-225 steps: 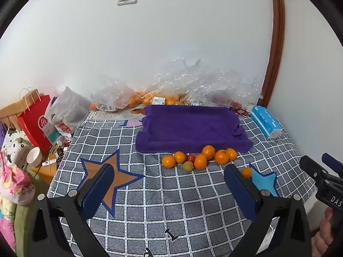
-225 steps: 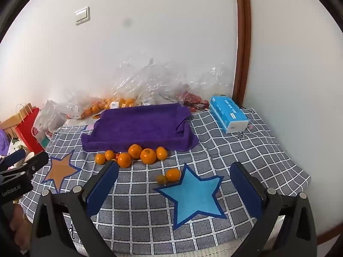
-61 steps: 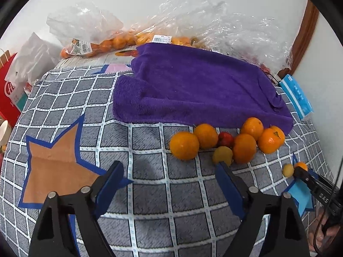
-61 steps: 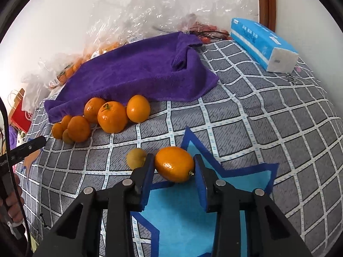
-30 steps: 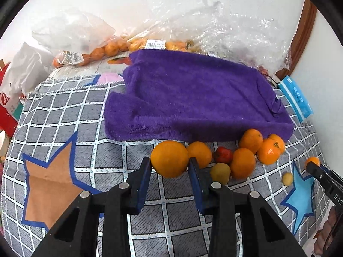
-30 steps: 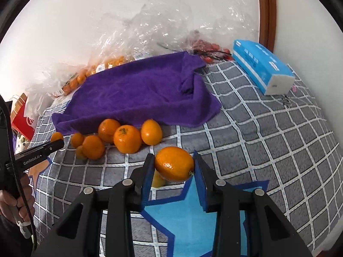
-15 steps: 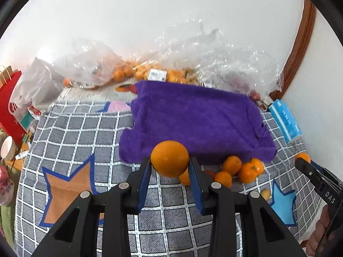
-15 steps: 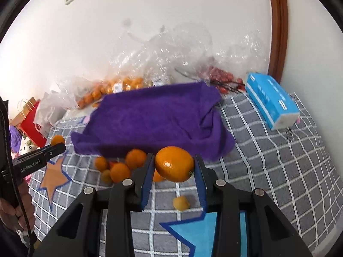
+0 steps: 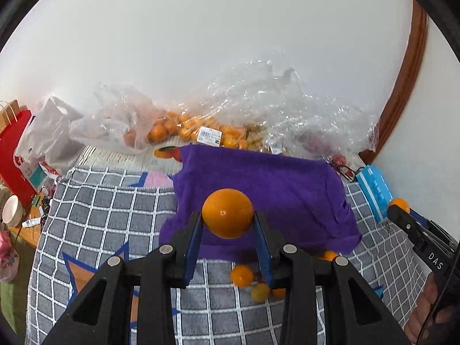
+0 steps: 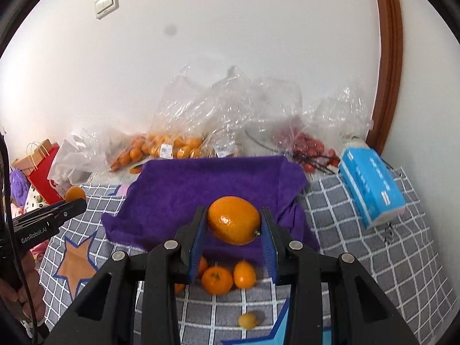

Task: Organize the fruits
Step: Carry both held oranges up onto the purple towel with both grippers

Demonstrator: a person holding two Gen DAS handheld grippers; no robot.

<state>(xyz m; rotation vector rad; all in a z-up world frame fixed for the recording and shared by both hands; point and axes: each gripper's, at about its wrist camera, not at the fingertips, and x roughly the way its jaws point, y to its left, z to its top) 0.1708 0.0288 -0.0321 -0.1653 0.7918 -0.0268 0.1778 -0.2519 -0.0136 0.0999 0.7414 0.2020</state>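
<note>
Beyond both raised fruits spreads the purple towel, left gripper clamping an orange, right gripper a tangerine.

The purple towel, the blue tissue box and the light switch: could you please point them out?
purple towel [image 10: 218, 184]: right wrist view, middle of its top.
blue tissue box [image 10: 371, 184]: right wrist view, top face.
light switch [image 10: 106, 7]: right wrist view, plate centre.

Purple towel lies bare — plastic bags crowd its far edge.
</note>
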